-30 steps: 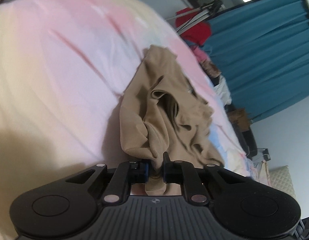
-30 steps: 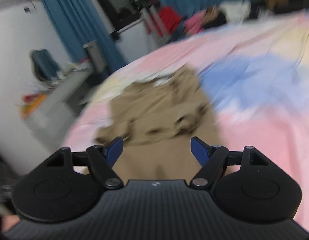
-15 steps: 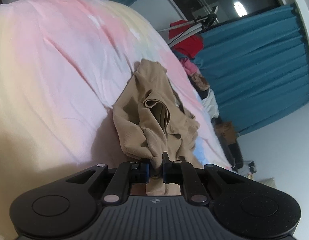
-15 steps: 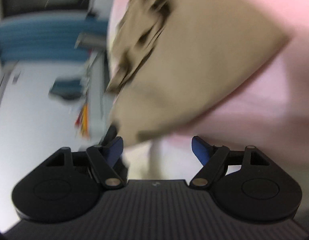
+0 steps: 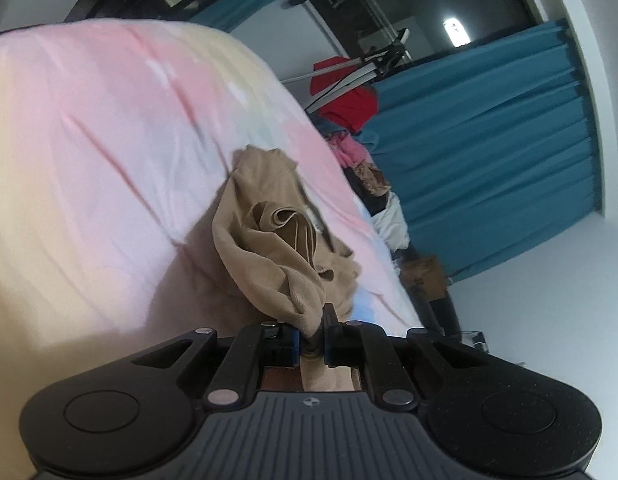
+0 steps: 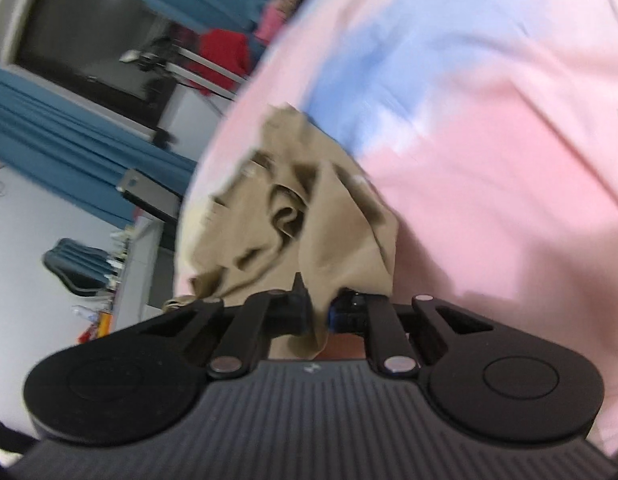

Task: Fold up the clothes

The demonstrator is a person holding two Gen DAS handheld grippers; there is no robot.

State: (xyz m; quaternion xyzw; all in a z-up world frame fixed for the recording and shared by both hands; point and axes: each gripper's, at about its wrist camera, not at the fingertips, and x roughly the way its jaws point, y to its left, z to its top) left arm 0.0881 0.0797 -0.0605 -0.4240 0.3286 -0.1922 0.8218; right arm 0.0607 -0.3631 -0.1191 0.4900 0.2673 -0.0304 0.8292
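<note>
Tan garment (image 5: 269, 248), just one, lay crumpled on the pastel bedsheet (image 5: 109, 140), running toward twelve o'clock from your two grippers. Your left gripper (image 5: 311, 338) pinched its near edge. Your right gripper (image 6: 319, 312), wide apart a second earlier, was closing with a fold between its jaws.

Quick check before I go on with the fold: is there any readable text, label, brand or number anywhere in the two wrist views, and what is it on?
Readable words or numbers: none in either view.
Left gripper body: a small round emblem, no letters.
Right gripper body: a small pale mark, too blurred to read.
Tan garment: a pale patch like a tag near its folds, no print legible.
Pastel bedsheet: colour patches only, no writing.
</note>
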